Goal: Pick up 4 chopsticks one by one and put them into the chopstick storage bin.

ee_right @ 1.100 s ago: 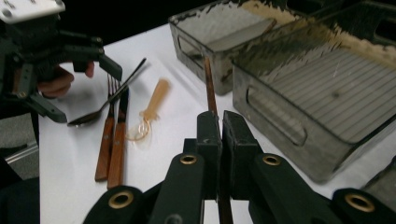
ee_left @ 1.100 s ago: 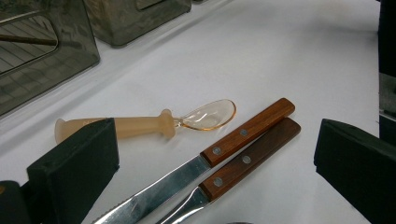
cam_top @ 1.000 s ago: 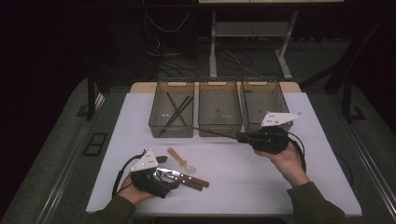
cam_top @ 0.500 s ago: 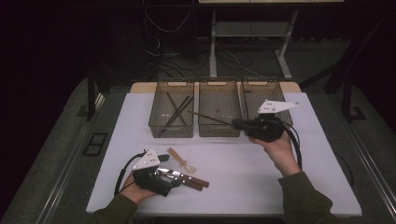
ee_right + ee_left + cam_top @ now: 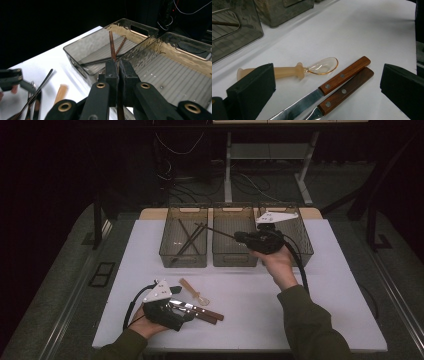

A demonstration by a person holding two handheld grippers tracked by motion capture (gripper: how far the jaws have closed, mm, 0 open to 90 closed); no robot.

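Right gripper [image 5: 239, 238]: I had its jaws clamped on a thin brown chopstick [image 5: 111, 46], held over the middle bin [image 5: 234, 251].
Chopstick: tip reached out over the left bin [image 5: 184, 257], above the chopsticks in bin [image 5: 189, 240] that lay crossed on its floor.
Left gripper [image 5: 186, 314]: I had it low at the table's near edge, jaws spread wide, nothing between the pads.
Between left jaws, on table [image 5: 367, 30]: two wood-handled knives [image 5: 344, 82] side by side.
Spoon [image 5: 322, 66]: clear bowl, tan handle, just beyond the knives.
Right bin [image 5: 300, 240]: behind my right hand.
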